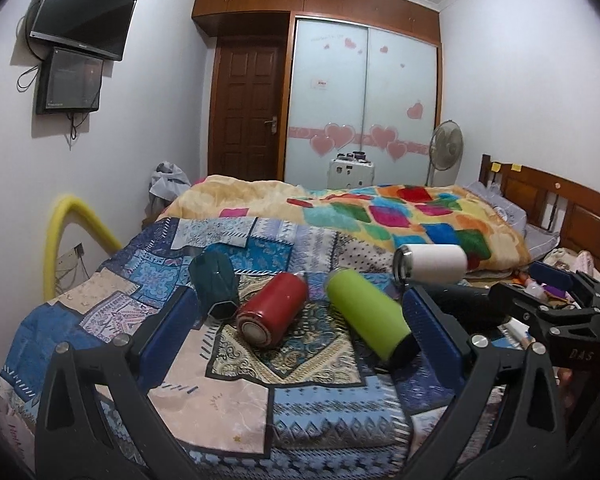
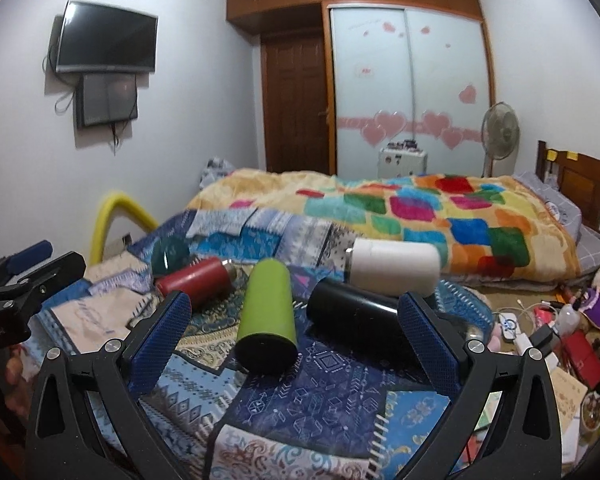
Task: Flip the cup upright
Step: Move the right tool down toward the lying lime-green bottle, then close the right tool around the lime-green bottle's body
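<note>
Your left gripper point(image 1: 300, 320) has its jaws spread wide apart, nothing between the blue pads point(image 1: 168, 328), and hovers low over the patchwork bedspread point(image 1: 220, 396). In line with the gap lie the red cup point(image 1: 272, 310), on its side with its base towards you, and the lime-green cup point(image 1: 366, 316), also on its side, with its dark end nearest the right-hand pad. Just beyond the left-hand pad lies the dark teal faceted cup point(image 1: 214, 284), tipped over with its open hexagonal mouth facing you. Your right gripper point(image 2: 296, 328) is likewise wide open and holds nothing; between its fingers point(image 2: 428, 340) sit the lime-green cup point(image 2: 266, 312), dark end towards you, and the black cup point(image 2: 352, 316), on its side and running behind the right-hand finger. Behind the black cup the white cup point(image 2: 394, 266) lies on its side, metal rim pointing left, near the edge of the multicoloured blanket point(image 2: 440, 208). The red cup point(image 2: 194, 282) and the teal cup point(image 2: 168, 256) lie further left in this view. None of the five cups stands upright. Each gripper shows at the edge of the other's view. Beyond the bed: a wall-mounted television point(image 1: 82, 10), a wooden door point(image 1: 246, 110), a wardrobe with heart stickers point(image 1: 364, 100), and a standing fan point(image 1: 446, 144).
</note>
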A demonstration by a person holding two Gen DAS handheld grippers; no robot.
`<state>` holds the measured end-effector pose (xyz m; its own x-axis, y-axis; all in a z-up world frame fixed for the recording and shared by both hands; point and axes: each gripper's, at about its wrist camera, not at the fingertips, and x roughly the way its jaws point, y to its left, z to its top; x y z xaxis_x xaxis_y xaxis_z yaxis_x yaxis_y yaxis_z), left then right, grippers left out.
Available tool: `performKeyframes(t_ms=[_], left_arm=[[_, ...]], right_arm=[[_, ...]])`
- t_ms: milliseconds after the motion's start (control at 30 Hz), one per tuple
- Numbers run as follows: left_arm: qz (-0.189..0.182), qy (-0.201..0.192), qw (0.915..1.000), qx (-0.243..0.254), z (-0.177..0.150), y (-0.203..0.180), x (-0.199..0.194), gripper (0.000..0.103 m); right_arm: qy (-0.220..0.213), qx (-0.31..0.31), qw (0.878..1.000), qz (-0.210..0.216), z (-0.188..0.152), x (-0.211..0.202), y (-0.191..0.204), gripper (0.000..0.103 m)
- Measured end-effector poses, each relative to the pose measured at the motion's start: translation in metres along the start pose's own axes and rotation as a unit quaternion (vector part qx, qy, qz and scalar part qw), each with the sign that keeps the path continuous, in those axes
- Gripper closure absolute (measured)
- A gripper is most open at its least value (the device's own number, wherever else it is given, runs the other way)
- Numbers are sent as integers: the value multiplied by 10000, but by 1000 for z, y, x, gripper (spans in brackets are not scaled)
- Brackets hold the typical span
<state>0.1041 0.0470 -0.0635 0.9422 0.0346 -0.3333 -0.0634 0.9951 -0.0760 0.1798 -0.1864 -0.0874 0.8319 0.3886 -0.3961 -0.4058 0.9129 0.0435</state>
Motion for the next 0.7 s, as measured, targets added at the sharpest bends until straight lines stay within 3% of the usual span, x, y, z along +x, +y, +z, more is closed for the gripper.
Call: performKeyframes(t_ms=[433, 700], left_arm=[[26, 451, 9985, 322, -12, 6, 58, 0], [2, 516, 9980, 377, -19, 7, 71, 0]], right_arm=[[827, -543, 9938, 514, 9, 72, 22, 1], [1787, -787, 9775, 794, 7, 115, 27, 23]])
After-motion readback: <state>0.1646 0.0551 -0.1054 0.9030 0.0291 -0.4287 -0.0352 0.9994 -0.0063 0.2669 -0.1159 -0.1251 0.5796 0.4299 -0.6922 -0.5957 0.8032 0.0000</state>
